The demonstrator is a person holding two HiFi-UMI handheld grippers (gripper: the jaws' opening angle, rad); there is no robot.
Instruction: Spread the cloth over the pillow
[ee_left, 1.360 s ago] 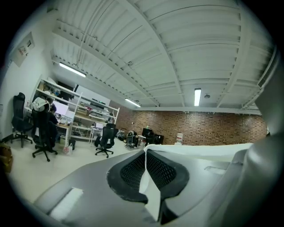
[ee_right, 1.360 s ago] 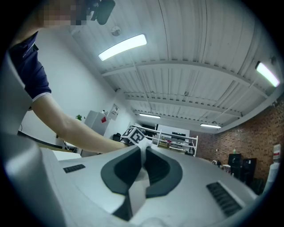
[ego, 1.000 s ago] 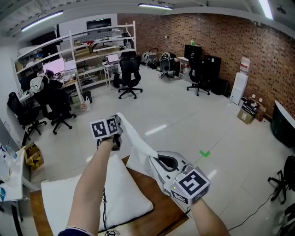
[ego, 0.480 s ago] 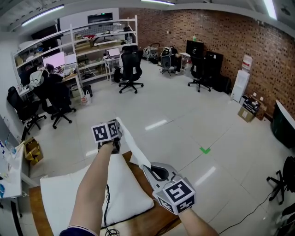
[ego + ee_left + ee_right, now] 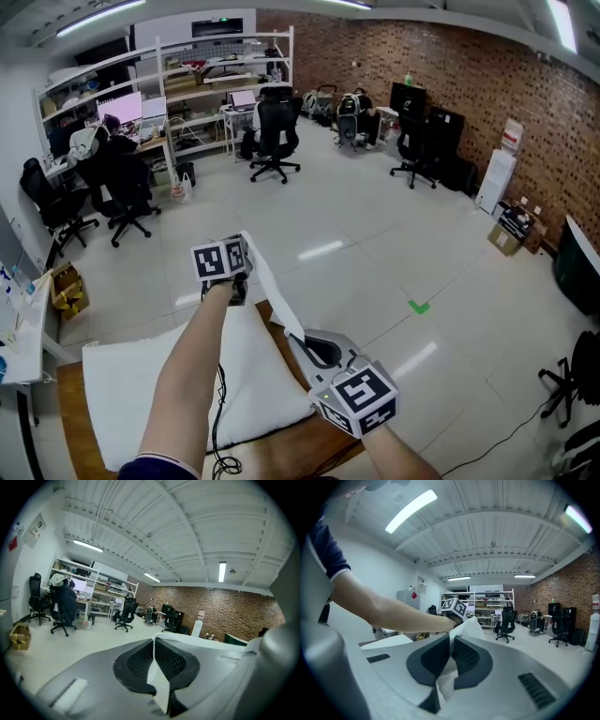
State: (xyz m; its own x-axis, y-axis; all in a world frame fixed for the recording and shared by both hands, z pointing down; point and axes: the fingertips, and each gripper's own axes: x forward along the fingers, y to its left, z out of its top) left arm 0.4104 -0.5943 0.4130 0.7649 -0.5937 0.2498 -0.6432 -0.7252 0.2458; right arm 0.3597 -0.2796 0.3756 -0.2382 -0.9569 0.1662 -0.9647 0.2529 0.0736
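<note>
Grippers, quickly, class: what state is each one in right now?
Left gripper: closed on the cloth.
Right gripper: closed on the same cloth.

- Red brick wall (image 5: 450, 66) along the right and far side.
- Pale glossy floor (image 5: 375, 234), small green tape mark (image 5: 418, 307) on it.
- White shelving (image 5: 220, 75) at far left, lit monitors (image 5: 120, 106) beside it.
- Black office chairs (image 5: 275, 141) scattered about.
- Tube lights (image 5: 103, 17) on a white ribbed ceiling (image 5: 187, 536).

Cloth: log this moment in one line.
left gripper: shut on cloth | right gripper: shut on cloth | cloth: held up between both | pillow: uncovered
</note>
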